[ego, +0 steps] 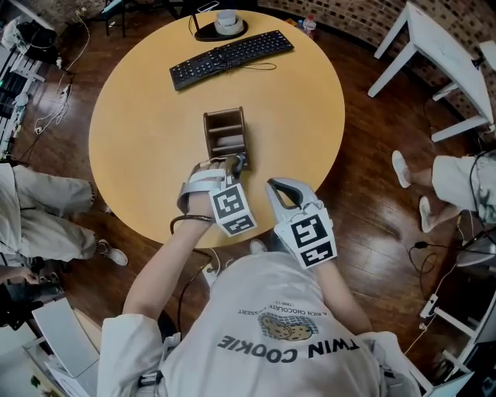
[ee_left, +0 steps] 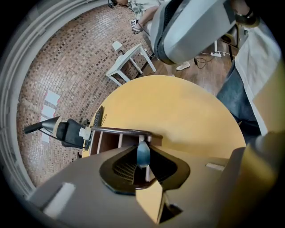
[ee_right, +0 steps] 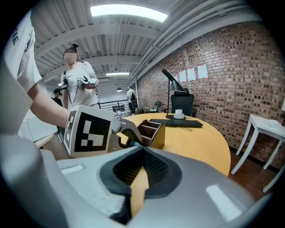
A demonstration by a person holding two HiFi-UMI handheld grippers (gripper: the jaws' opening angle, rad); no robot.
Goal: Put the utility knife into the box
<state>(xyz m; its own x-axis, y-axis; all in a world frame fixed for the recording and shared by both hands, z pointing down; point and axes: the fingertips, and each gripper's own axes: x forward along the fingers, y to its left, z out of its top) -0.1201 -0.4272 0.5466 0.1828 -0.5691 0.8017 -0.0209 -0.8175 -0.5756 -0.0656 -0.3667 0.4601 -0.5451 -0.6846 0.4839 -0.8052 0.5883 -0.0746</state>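
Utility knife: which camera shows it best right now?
Left gripper view: the utility knife is close up, clamped in the left claw at the rim of the box. The head view shows only a dark sliver by the box; the right gripper view, just a small blue tip.

This is a loft-style office or lab workspace, with a bare brick wall [ee_right: 222, 67], an exposed ceiling with a strip light [ee_right: 129, 12], and a wooden floor [ego: 372, 209]. A keyboard [ego: 231, 58] lies at 12 o'clock on the round table [ego: 139, 132]. A white side table [ego: 446, 50] stands at 2 o'clock and loose cables [ego: 56, 108] trail at 10 o'clock.
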